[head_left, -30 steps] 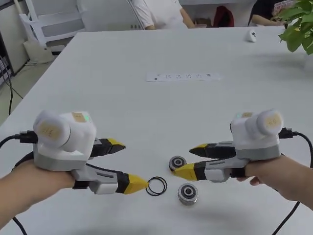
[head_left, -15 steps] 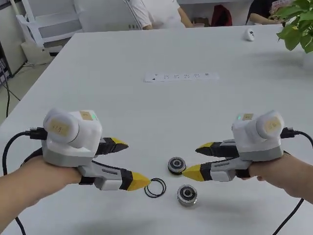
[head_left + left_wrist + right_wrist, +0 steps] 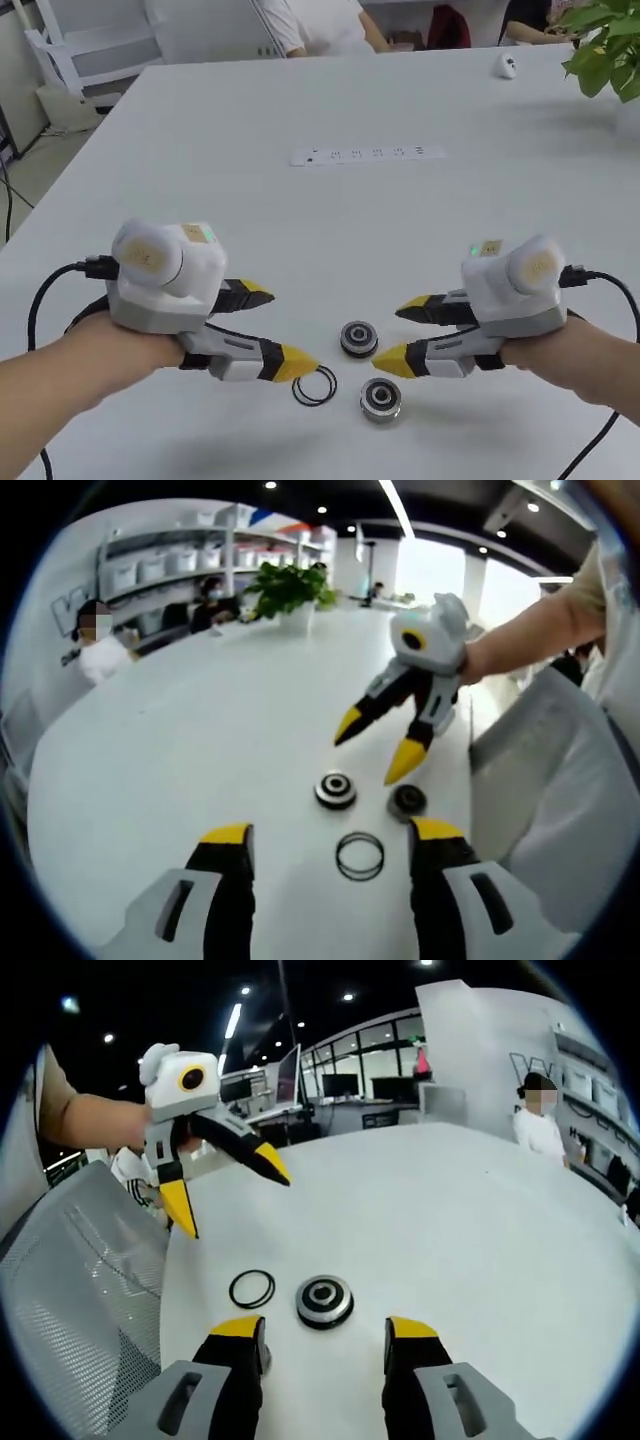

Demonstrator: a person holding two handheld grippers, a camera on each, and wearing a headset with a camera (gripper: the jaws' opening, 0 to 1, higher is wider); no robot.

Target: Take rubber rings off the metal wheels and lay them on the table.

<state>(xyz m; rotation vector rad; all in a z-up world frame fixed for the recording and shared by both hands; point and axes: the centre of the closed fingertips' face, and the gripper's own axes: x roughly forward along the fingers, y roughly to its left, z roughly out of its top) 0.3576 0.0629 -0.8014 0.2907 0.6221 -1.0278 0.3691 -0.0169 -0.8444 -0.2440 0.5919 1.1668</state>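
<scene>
Two metal wheels lie on the white table (image 3: 330, 220): one (image 3: 359, 338) between the grippers, the other (image 3: 381, 397) nearer to me. Two thin black rubber rings (image 3: 314, 385) lie overlapping flat on the table, left of the wheels. My left gripper (image 3: 282, 330) is open, its lower tip just left of the rings. My right gripper (image 3: 393, 332) is open too, its tips just right of the wheels. In the left gripper view the rings (image 3: 360, 855) lie between the open jaws, with both wheels (image 3: 335, 789) (image 3: 407, 801) beyond. In the right gripper view a wheel (image 3: 325, 1300) sits between the open jaws, rings (image 3: 251, 1288) to its left.
A white power strip (image 3: 367, 154) lies mid-table. A small white object (image 3: 507, 66) and a green plant (image 3: 600, 40) stand at the far right. People sit at the table's far end. Cables trail from both grippers toward me.
The left gripper has edged right, closer to the rings. The right gripper has drawn back slightly from the upper wheel. Both stay open; wheels and rings have not moved.
</scene>
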